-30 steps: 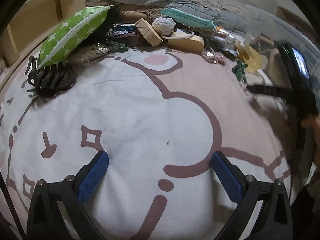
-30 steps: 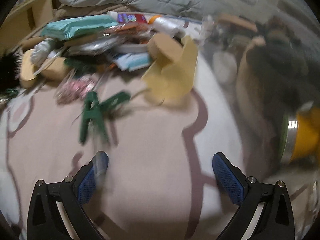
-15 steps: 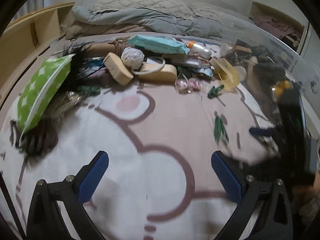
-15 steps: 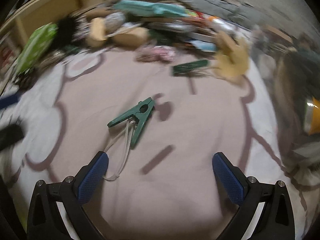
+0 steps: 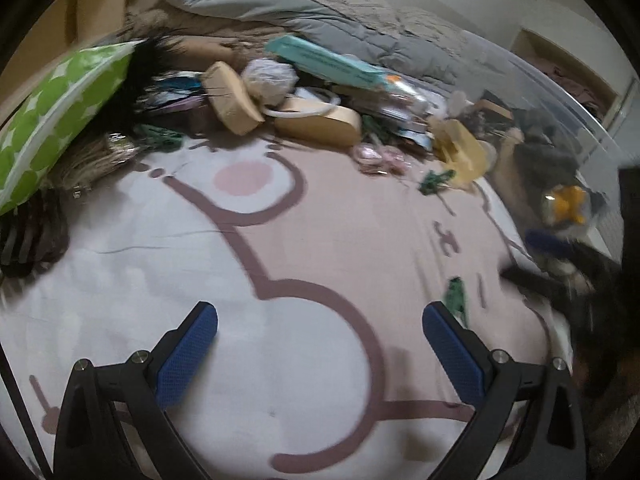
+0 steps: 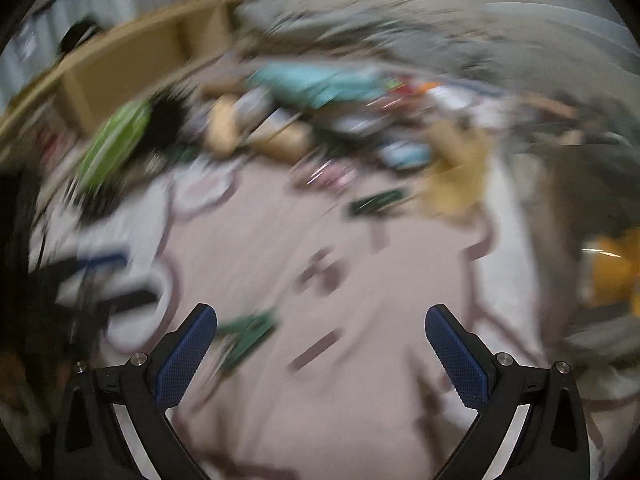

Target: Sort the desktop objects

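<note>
Right gripper [image 6: 320,344] first: our blue-padded jaws are spread wide with nothing between them, hanging over the pink-and-white cartoon-print blanket [image 6: 360,380]. That view is badly smeared, so take details loosely. Just past the left pad sits the small dark green plastic clothespin [image 6: 248,332], lying flat on the blanket, well clear of the clutter pile [image 6: 320,120] along the far edge. It looks like there's pale string looped by it, but we can't tell for sure through the blur.

We'd guess the clothespin is light and stiff, with slick plastic sides, so it'll skate or flip if we nudge it. The soft blanket gives under it too. Best bet is pinching across the two long legs near the spring in the middle, not at the tapered tip.

Left gripper [image 5: 320,344] is also wide open and empty, over the same blanket. From there the clothespin [image 5: 456,296] is just beyond the right pad. A second green clip [image 5: 436,180] lies nearer the pile, beside a crumpled yellow paper box [image 5: 460,152].
</note>
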